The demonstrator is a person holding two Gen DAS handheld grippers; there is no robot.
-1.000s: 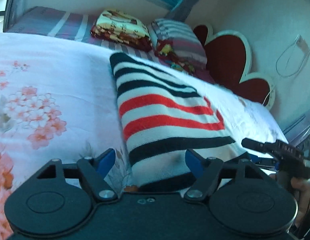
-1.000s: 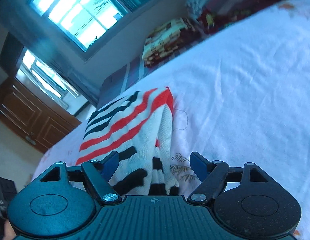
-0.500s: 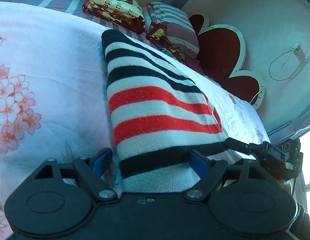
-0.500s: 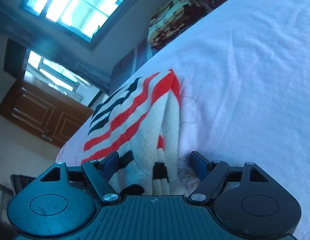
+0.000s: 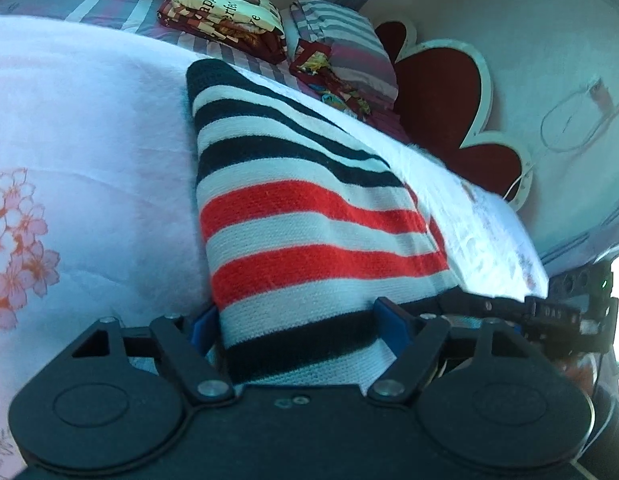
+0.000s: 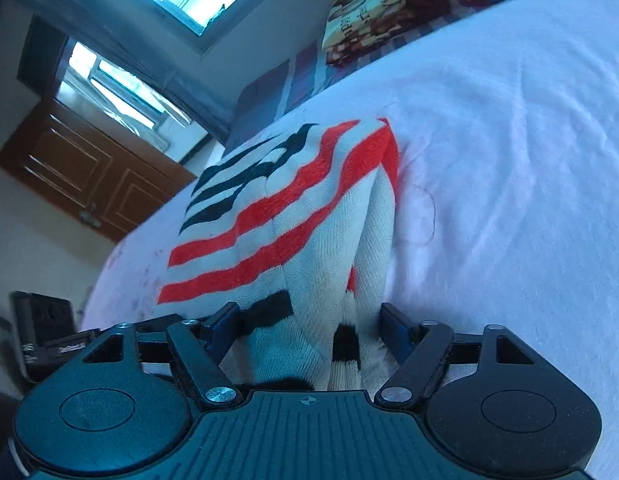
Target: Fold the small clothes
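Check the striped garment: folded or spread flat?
Folded. The striped garment lies doubled on the bed; the right wrist view shows stacked layers along its side edge, a narrow block, no sleeves spread.

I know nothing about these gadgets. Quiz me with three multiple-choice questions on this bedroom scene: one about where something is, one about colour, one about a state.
1. Where does the striped garment lie?
A. on the bed
B. on the floor
C. on a chair

2. Which stripe colours does it have?
A. green, yellow
B. black, red, white
C. blue, pink

3. How is the garment?
A. hanging up
B. rolled into a ball
C. folded in layers

Key: 1 A, the flowered bedspread is under it. 2 B, all three show clearly. 3 C, stacked layers show at its edge in the right wrist view.
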